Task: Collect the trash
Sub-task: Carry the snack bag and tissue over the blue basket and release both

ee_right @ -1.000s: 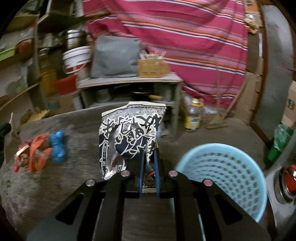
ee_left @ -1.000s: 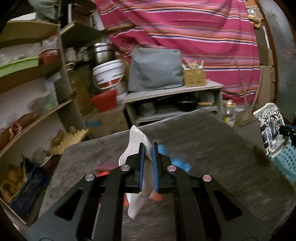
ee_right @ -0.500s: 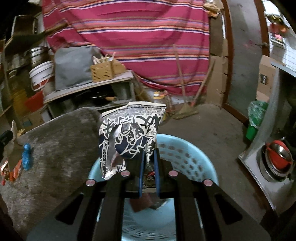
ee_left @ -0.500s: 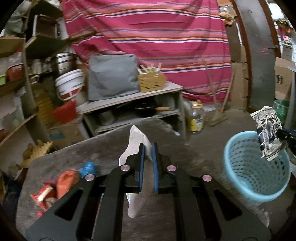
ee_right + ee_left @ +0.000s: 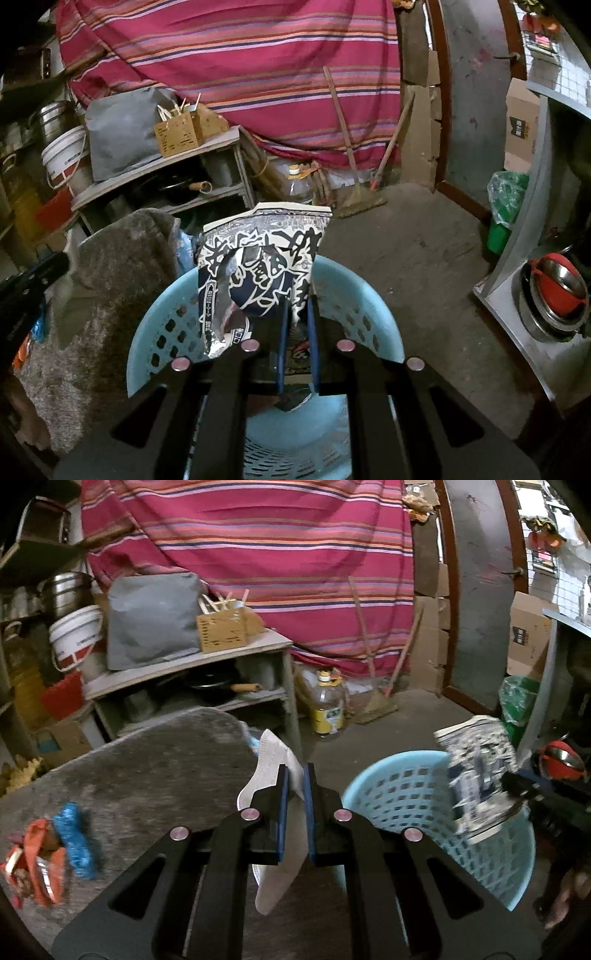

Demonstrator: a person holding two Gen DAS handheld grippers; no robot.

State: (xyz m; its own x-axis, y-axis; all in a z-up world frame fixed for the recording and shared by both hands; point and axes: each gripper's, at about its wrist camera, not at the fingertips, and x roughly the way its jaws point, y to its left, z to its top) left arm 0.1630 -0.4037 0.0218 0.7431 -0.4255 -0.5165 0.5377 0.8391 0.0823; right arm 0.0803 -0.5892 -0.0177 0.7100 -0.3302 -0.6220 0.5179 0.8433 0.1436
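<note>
Right tongs point(image 5: 295, 325) pinch snack bag point(image 5: 264, 258) above basket point(image 5: 147, 343).

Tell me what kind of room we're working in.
Probably a cluttered home storeroom or back kitchen: a white plastic bucket beside grey shelving, a steel pot, and a broom against the striped red cloth.

My left gripper point(image 5: 295, 805): matte black angular linkage arms with triangular cutouts, four round silver pivot screws, blue pads lining flat black fingers point(image 5: 282, 805). My right gripper point(image 5: 295, 332): same black frame, four silver screws, blue pads.
</note>
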